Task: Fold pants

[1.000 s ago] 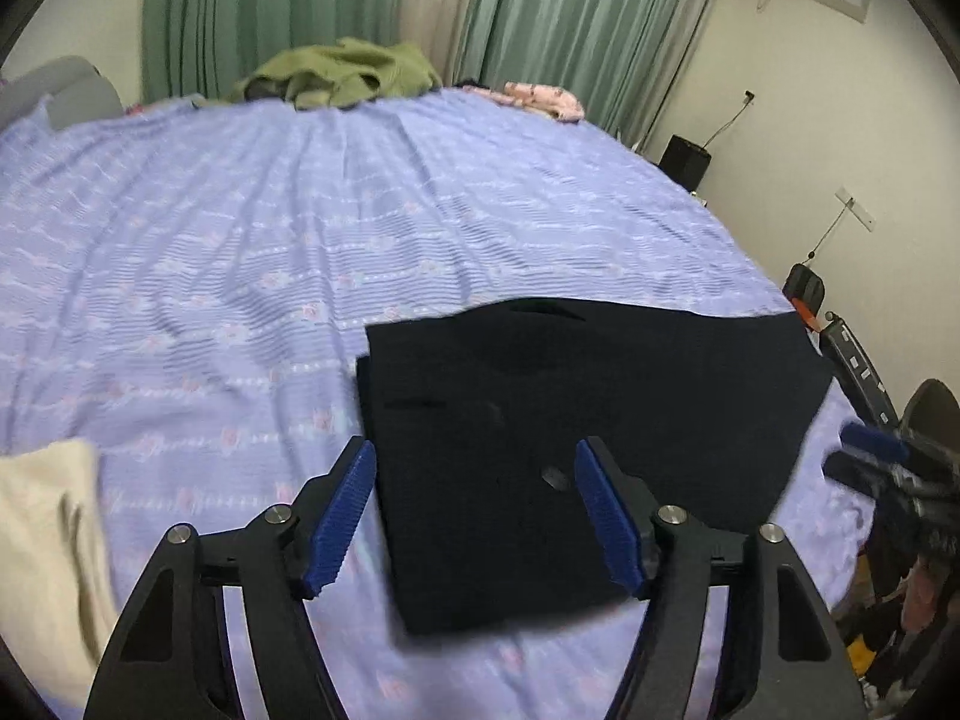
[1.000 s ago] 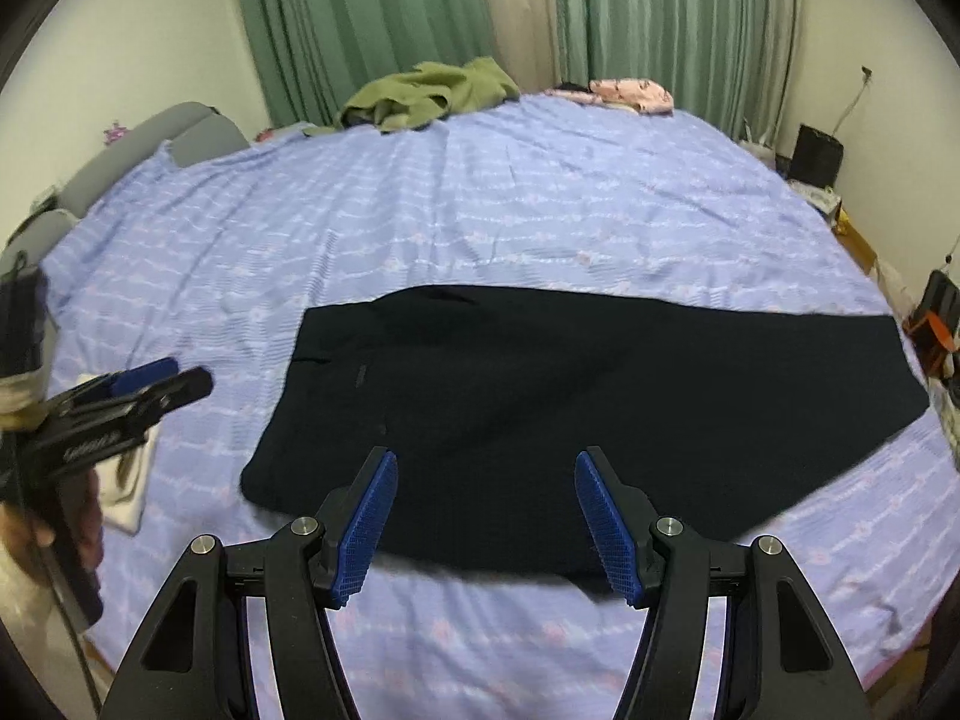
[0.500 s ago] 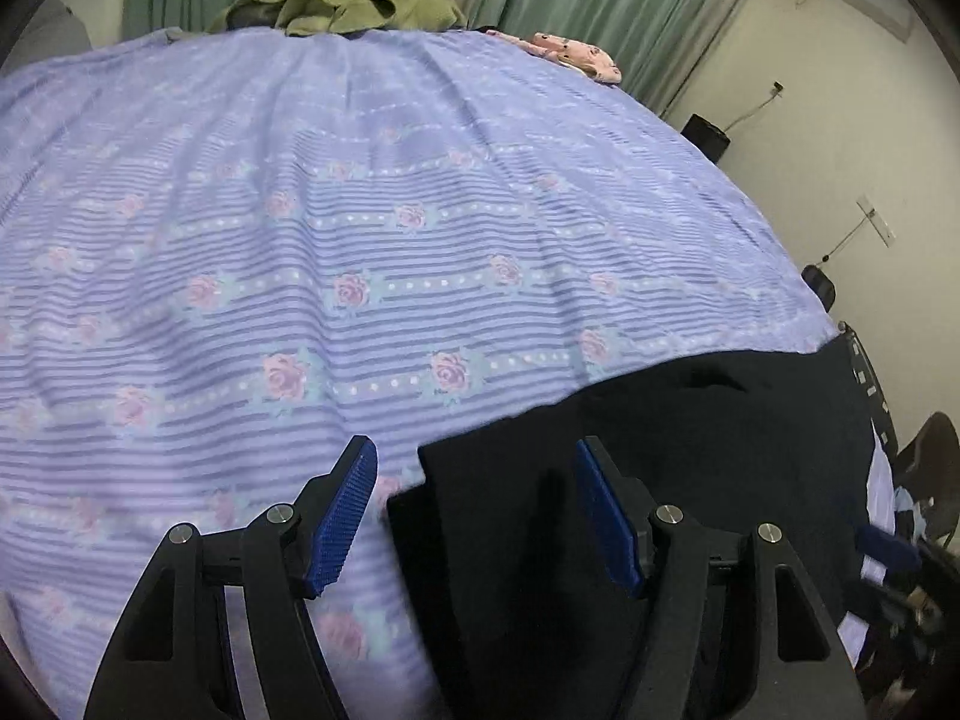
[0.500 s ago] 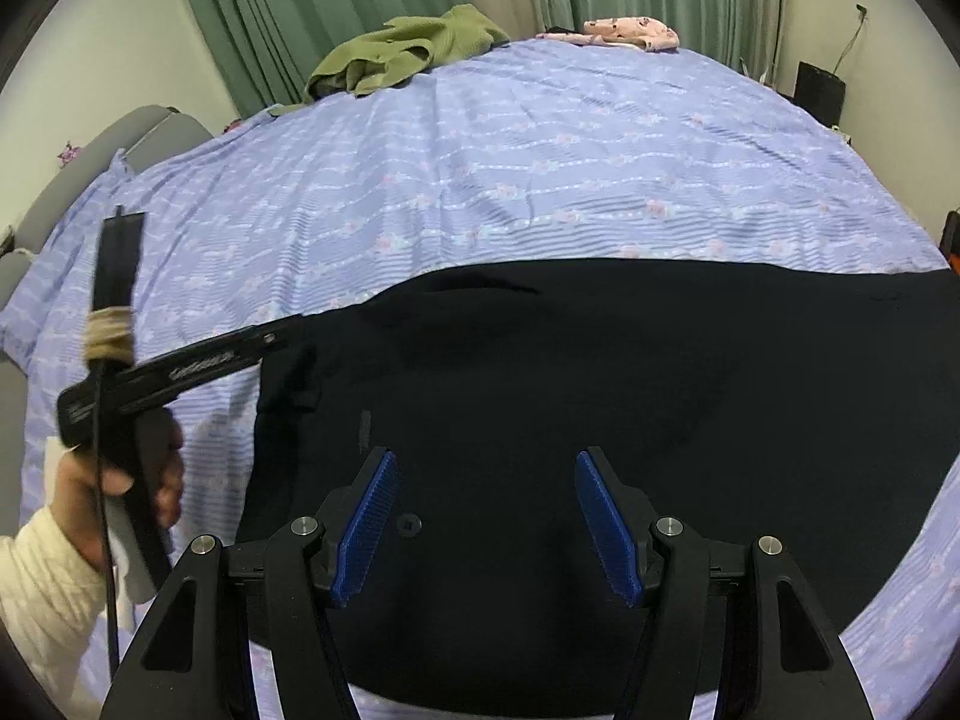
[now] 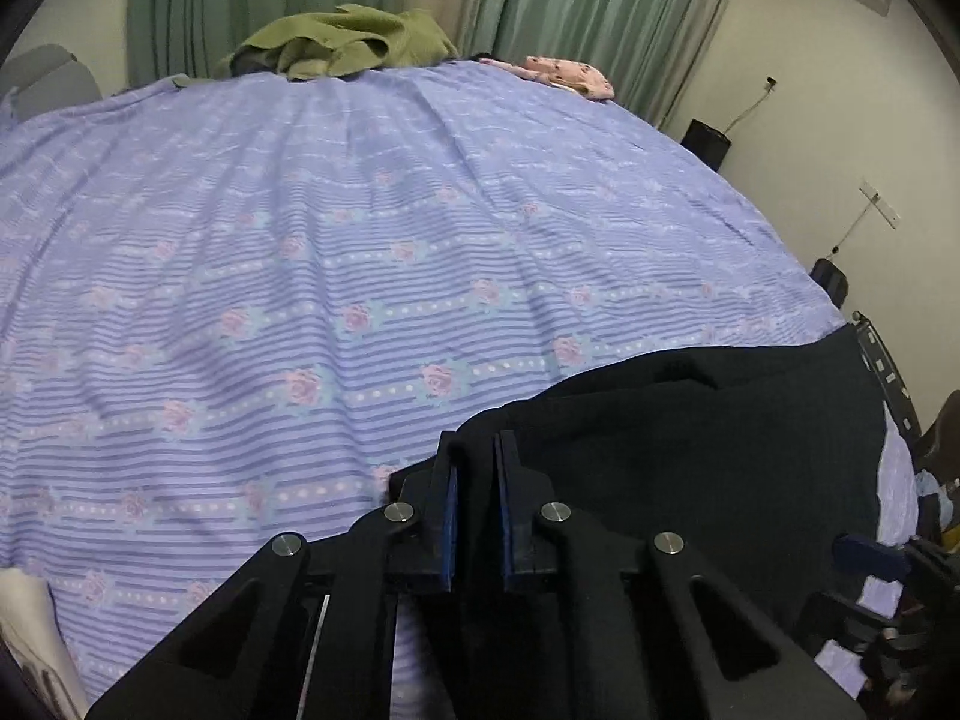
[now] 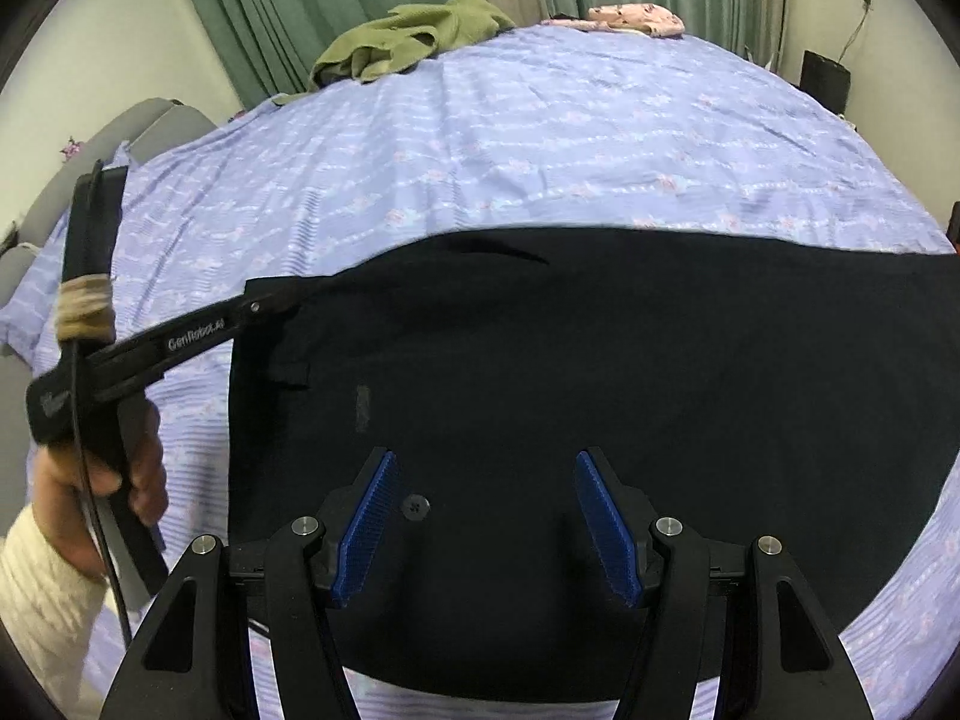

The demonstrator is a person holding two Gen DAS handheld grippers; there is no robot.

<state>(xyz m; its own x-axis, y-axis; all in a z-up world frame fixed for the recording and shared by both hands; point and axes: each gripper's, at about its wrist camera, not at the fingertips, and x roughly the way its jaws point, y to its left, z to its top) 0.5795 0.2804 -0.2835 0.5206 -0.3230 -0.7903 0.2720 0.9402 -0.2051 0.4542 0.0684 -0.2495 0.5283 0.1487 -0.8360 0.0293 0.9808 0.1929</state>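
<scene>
risk: left gripper jaws closing on the waistband corner of the black pants — may pinch only the top layer, or catch the bedsheet too, so the fold drags crooked.
risk 2: right gripper jaws spread wide above the cloth, gripping nothing — a one-sided lift would skew the fold.
pants place: flat on the bed, by its near edge.
pants axis: long axis along the near edge — waistband at the left gripper's end, legs toward the right.

dim, even indoor light; soft focus, heavy fisheye bending, dark vignetted corners
</scene>
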